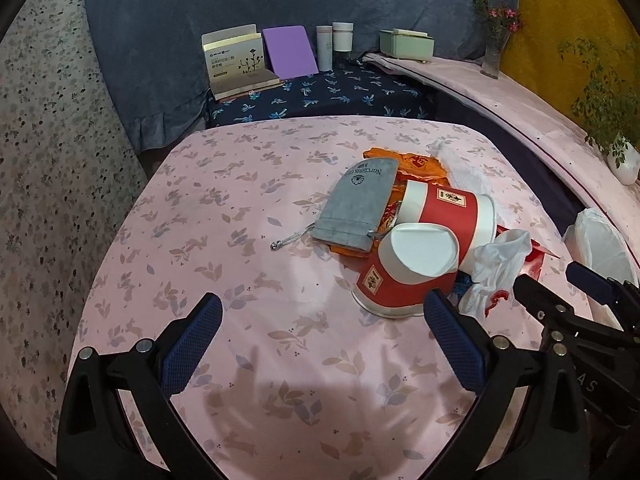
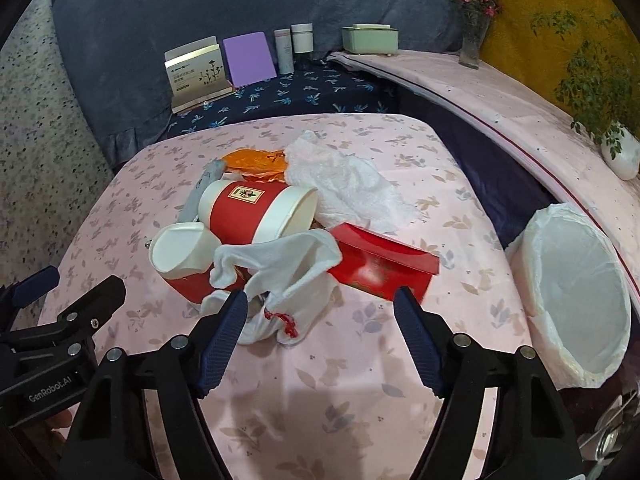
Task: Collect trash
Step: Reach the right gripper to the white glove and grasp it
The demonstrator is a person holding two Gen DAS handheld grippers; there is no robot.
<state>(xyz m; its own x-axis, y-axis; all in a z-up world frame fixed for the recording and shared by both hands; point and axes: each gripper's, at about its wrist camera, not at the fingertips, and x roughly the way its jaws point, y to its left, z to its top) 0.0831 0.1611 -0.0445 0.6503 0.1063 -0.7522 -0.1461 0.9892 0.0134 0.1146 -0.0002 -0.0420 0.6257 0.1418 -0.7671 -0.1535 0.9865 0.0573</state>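
A heap of trash lies on the pink floral table: two red-and-white paper cups on their sides, a grey drawstring pouch, an orange wrapper, a white cloth bag with red cord, a red box and crumpled white tissue. My left gripper is open and empty, its right finger beside the near cup. My right gripper is open and empty, just in front of the white bag. A white-lined bin stands off the table's right edge.
At the back, on a dark blue floral surface, stand a card box, a purple board, two bottles and a green box. A vase and potted plants stand on the pink ledge at right.
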